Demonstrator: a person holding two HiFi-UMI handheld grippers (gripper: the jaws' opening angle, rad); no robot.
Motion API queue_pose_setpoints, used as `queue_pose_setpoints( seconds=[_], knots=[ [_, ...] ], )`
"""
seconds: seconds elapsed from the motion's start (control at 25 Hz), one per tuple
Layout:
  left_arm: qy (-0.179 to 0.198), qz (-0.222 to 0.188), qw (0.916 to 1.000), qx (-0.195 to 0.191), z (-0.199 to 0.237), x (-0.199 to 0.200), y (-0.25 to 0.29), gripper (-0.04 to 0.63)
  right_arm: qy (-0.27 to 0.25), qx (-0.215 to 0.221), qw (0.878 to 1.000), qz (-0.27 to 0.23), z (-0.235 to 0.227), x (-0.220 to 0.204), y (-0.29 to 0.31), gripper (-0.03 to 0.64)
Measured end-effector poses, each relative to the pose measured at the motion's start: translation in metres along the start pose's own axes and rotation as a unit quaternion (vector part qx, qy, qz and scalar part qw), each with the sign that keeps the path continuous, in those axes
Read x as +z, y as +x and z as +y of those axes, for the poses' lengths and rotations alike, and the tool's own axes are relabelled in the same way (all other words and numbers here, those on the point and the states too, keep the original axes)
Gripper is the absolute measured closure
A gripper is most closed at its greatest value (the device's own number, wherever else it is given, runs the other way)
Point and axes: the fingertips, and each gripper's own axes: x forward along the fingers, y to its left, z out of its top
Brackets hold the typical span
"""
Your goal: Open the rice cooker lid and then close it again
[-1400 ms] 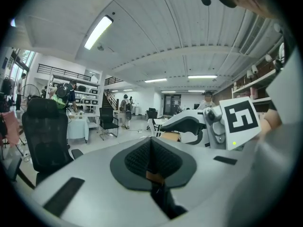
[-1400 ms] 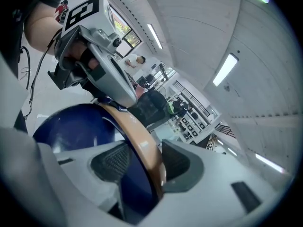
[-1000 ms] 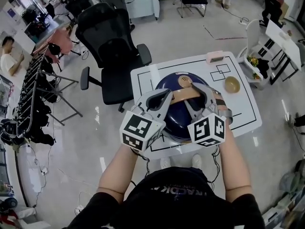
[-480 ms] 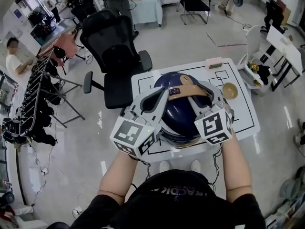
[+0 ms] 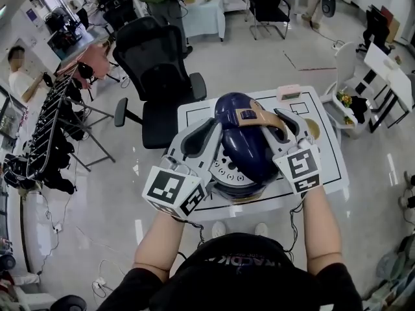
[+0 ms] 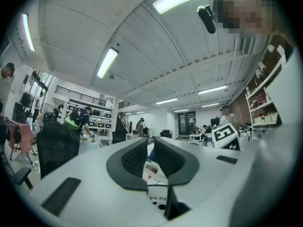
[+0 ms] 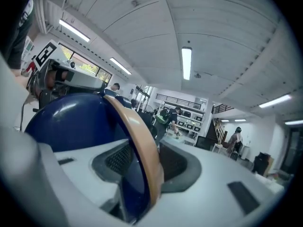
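Note:
The navy rice cooker stands on the white table [image 5: 194, 109]. Its lid [image 5: 243, 138] is tilted up, and the base's rim and button panel [image 5: 228, 172] show beneath it. My right gripper [image 5: 280, 118] is shut on the lid's tan handle [image 5: 251, 116]. In the right gripper view that tan band [image 7: 142, 136] runs between the jaws, which are closing, beside the blue dome [image 7: 71, 122]. My left gripper [image 5: 216, 127] sits at the lid's left side. Its jaws [image 6: 150, 146] are opening a narrow gap with nothing in it.
A black office chair [image 5: 155, 76] stands just behind the table. A pink box [image 5: 290, 92] lies at the table's far right, and a small bowl [image 5: 314, 128] is half hidden by my right gripper. A rack of dark gear [image 5: 45, 128] lines the left.
The lid has swung up from closed to steeply tilted, uncovering the base. Both grippers have risen with it, and the right one has rolled along the handle.

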Motion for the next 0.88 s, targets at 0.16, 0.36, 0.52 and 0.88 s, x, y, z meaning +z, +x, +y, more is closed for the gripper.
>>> queue_pose_setpoints(
  seconds=[0.16,0.36,0.52,0.88],
  knots=[
    [-0.008,-0.002,0.9998,0.017,-0.002,-0.003,0.000,0.545,0.043,0.001,0.999,-0.017,-0.019,-0.003,-0.009,0.446],
    [-0.014,0.005,0.9997,0.021,-0.016,-0.011,0.006,0.543,0.084,0.007,0.996,-0.028,-0.039,-0.010,-0.018,0.449],
    [-0.016,0.011,0.9996,0.022,-0.027,-0.019,0.013,0.541,0.106,0.008,0.994,-0.036,-0.050,-0.015,-0.023,0.454],
    [-0.024,0.028,0.9991,0.023,-0.054,-0.037,0.027,0.538,0.151,0.017,0.987,-0.049,-0.075,-0.027,-0.034,0.463]
  ],
)
